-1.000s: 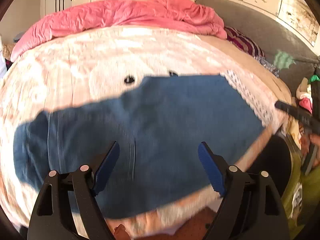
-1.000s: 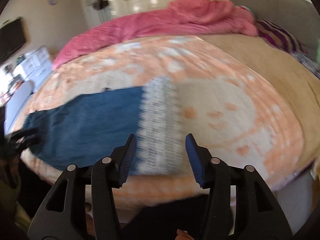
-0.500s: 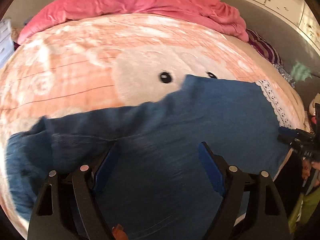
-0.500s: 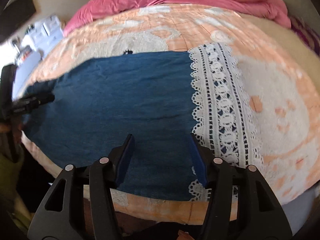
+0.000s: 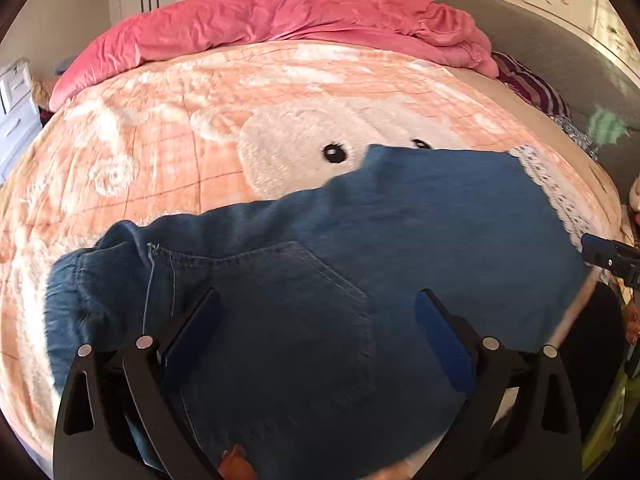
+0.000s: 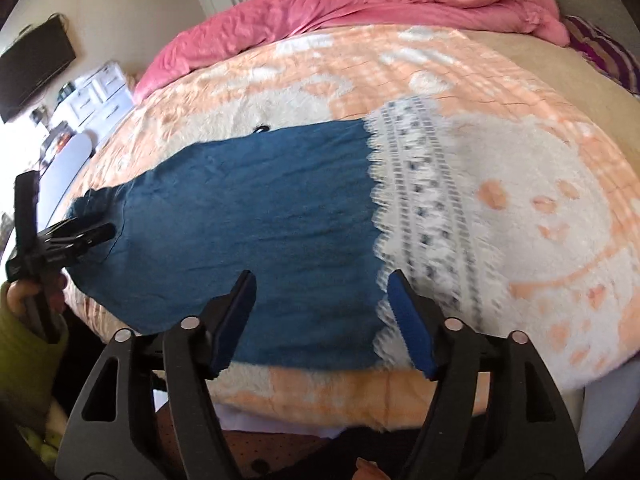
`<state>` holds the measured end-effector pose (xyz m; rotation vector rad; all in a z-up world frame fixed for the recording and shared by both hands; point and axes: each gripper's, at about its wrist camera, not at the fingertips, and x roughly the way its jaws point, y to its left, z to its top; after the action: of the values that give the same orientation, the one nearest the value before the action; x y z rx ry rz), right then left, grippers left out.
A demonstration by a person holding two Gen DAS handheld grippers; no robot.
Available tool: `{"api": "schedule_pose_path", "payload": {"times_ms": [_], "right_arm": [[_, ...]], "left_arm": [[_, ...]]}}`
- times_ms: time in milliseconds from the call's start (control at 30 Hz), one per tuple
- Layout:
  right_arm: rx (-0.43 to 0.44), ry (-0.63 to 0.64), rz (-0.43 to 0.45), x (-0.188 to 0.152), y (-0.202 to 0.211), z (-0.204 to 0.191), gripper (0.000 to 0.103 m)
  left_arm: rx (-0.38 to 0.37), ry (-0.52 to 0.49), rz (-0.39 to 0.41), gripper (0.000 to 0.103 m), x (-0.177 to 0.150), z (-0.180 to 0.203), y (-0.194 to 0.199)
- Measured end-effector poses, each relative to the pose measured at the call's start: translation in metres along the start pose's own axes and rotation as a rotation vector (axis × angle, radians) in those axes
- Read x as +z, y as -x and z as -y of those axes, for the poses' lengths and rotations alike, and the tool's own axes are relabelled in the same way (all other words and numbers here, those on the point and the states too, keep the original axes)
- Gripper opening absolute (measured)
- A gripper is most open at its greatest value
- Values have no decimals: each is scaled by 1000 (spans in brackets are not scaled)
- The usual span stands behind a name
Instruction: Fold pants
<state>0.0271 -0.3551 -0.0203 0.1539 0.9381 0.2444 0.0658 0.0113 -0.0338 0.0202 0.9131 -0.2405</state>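
Observation:
Blue denim pants (image 5: 400,240) lie flat across a peach plush blanket (image 5: 160,152) on the bed, with a back pocket (image 5: 304,304) facing up. A white lace hem (image 6: 416,220) ends the leg. My left gripper (image 5: 316,296) hovers over the pocket end, its jaws opening wide and its pads off the cloth. My right gripper (image 6: 322,276) hangs above the leg beside the lace, its jaws also opening, with nothing pinched. Each gripper appears in the other's view: the right gripper (image 5: 608,256) at the hem side, the left gripper (image 6: 80,236) at the waist.
A crumpled pink duvet (image 5: 280,28) lies along the far side of the bed. A grey headboard (image 5: 540,48) and a striped pillow (image 5: 532,92) are at the right. White drawers (image 6: 96,96) and a wall screen (image 6: 36,72) stand to the left. A green sleeve (image 6: 24,364) is at the near edge.
Both grippers have come lower and closer to the pants. The jaws of both now stand wider apart than before. The pants stay flat on the blanket.

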Motion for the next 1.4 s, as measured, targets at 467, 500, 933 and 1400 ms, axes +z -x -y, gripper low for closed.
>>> {"api": "schedule_pose_path", "payload": {"times_ms": [467, 500, 933, 1400], "right_arm": [[-68, -105, 61, -17, 29, 37, 85], [-64, -108, 65, -18, 29, 38, 86], [-12, -172, 83, -17, 18, 51, 88], [58, -226, 56, -13, 2, 61, 88]], "left_arm": [[-124, -190, 12, 99, 11, 90, 31], [-127, -203, 8, 99, 13, 96, 31], [-178, -390, -59, 99, 76, 192, -24], [-273, -513, -134, 99, 138, 246, -114]]}}
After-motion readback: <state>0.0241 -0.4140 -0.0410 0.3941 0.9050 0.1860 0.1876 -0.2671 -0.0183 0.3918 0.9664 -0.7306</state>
